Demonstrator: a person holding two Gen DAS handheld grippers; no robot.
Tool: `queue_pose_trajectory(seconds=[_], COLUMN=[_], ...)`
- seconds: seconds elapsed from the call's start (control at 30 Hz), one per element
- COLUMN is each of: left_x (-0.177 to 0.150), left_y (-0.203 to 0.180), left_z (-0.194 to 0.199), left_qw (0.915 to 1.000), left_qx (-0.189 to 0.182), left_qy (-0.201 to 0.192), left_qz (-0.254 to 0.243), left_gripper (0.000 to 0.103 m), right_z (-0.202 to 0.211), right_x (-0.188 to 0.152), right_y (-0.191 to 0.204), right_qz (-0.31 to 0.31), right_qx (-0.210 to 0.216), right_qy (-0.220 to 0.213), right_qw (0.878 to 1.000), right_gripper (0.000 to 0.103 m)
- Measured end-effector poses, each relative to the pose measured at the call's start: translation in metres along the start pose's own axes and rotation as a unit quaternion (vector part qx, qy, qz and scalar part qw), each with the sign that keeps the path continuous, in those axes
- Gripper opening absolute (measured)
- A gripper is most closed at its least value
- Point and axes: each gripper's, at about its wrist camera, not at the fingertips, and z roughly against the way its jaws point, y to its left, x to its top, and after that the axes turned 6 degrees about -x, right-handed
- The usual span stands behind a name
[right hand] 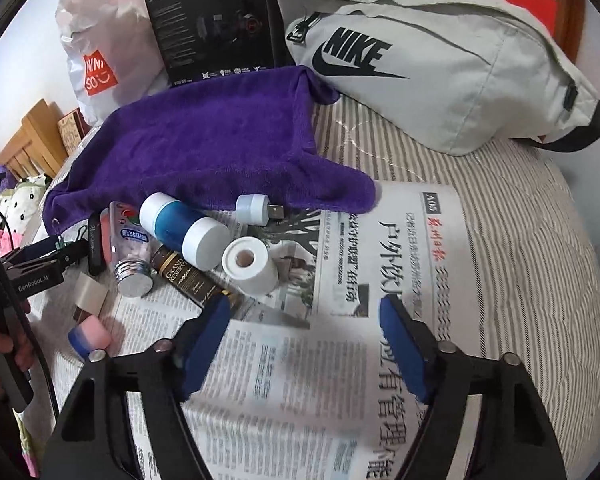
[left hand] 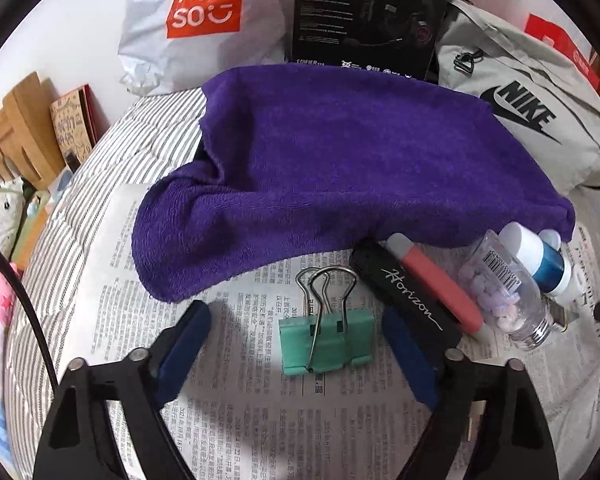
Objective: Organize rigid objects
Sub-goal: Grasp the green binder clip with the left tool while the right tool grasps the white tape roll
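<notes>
My left gripper [left hand: 296, 334] stands open just above the newspaper [left hand: 236, 400], with a green binder clip [left hand: 327, 338] lying between its blue fingers. To the clip's right lie a black "Horizon" box [left hand: 410, 300], a pink-handled tool [left hand: 440, 284], a clear bottle of pills [left hand: 504, 296] and a white-and-blue tube [left hand: 540, 258]. My right gripper [right hand: 304, 324] is open over bare newspaper [right hand: 360, 300]. Ahead of it to the left lie a white paper roll [right hand: 250, 266], the white-and-blue tube [right hand: 184, 230], a brown "Grand" box [right hand: 190, 280], the clear bottle [right hand: 130, 256] and a small USB light [right hand: 256, 208].
A purple towel [left hand: 340, 168] lies behind the objects on the striped bedding [right hand: 520, 240]. A grey Nike bag [right hand: 440, 60], a black headset box [left hand: 368, 12] and a white Miniso bag [left hand: 192, 24] stand at the back. A tape roll [right hand: 92, 294] and a pink-blue cap [right hand: 90, 338] lie left.
</notes>
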Motion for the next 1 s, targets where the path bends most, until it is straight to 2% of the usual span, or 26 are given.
queue_pose_trajectory(seconds=[0.17, 0.23, 0.37, 0.4, 0.43, 0.6, 0.83, 1.0], left_x=[-0.004, -0.007, -0.008, -0.007, -0.008, -0.009, -0.008, -0.006], left_y=[-0.004, -0.003, -0.006, -0.006, -0.006, -0.006, -0.003, -0.003], left_z=[0.006, 0.01, 0.013, 0.013, 0.013, 0.017, 0.02, 0.021], left_qw=[0.9997, 0.9996, 0.9995, 0.9995, 0.9994, 0.9993, 0.9986, 0.9984], left_qx=[-0.011, -0.014, -0.017, -0.017, -0.018, -0.024, -0.05, -0.053], left_qy=[-0.016, -0.018, -0.02, -0.021, -0.021, -0.019, -0.009, -0.004], left_qz=[-0.014, -0.016, -0.018, -0.018, -0.019, -0.021, -0.016, -0.019], left_gripper=[0.045, 0.039, 0.039, 0.039, 0.039, 0.039, 0.039, 0.039], right_z=[-0.011, -0.014, -0.02, -0.023, -0.025, -0.036, -0.036, -0.028], right_x=[0.004, 0.006, 0.011, 0.012, 0.014, 0.017, 0.019, 0.019], right_y=[0.004, 0.007, 0.013, 0.013, 0.014, 0.024, 0.023, 0.016], right_qz=[0.005, 0.007, 0.014, 0.014, 0.015, 0.033, 0.032, 0.022], right_qx=[0.01, 0.019, 0.025, 0.027, 0.029, 0.034, 0.041, 0.045], right_qy=[0.005, 0.006, 0.003, 0.004, 0.004, 0.007, -0.004, -0.006], right_qw=[1.0, 1.0, 1.0, 1.0, 0.999, 0.999, 0.999, 0.999], right_gripper=[0.062, 0.059, 0.055, 0.052, 0.044, 0.028, 0.028, 0.028])
